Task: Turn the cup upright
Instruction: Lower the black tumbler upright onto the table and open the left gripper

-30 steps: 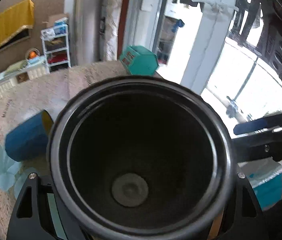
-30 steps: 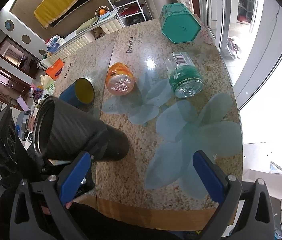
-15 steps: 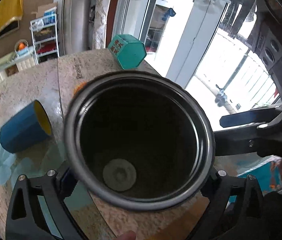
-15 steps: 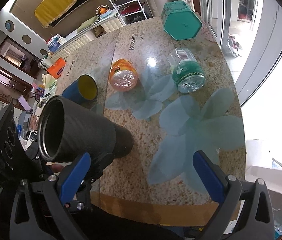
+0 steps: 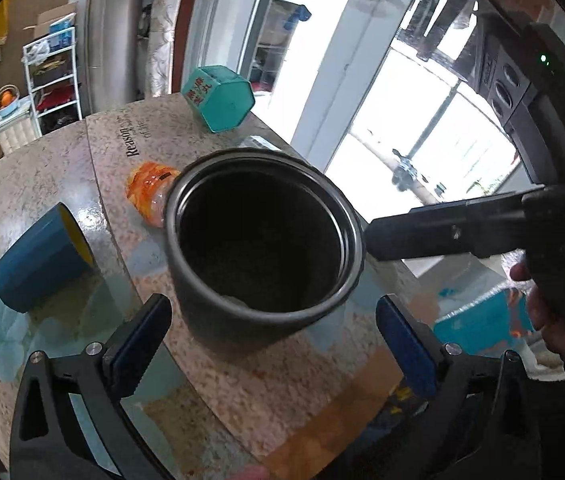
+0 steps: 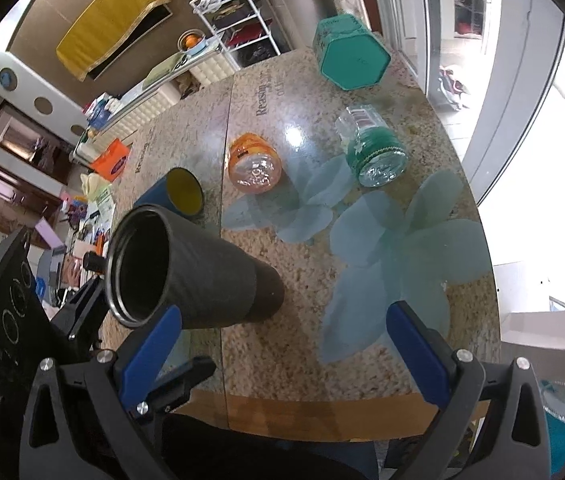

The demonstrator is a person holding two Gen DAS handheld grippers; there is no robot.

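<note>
I'm looking at a round, speckled stone-pattern surface [image 6: 322, 272] with pale blue flower prints, set by bright glass doors, with a white shelf rack [image 6: 238, 12] at the back wall.

The black tumbler [image 5: 258, 248] stands base-down on the surface, mouth up, just ahead of and between my left gripper's [image 5: 278, 340] fingers. Those fingers are spread apart and I see no contact with the tumbler walls. In the right wrist view the tumbler [image 6: 190, 272] sits beyond the left-hand finger of my right gripper [image 6: 282, 344], whose fingers are also wide apart and hold nothing.

I judge the flip done for this cup: it looks released and steady, so only backing the left gripper away remains. A blue cup [image 6: 174, 196] with a yellow inside lies on its side farther left, unrighted, if it counts.

Ahead of the fingers lie an orange jar [image 6: 254, 164] and a clear jar with a green band [image 6: 374, 148], both on their sides, and a teal hexagonal tin [image 6: 350, 56].

Readable writing: "Reason" printed on the surface [image 5: 132, 142], and Chinese characters on the tin's label, too small to read.
</note>
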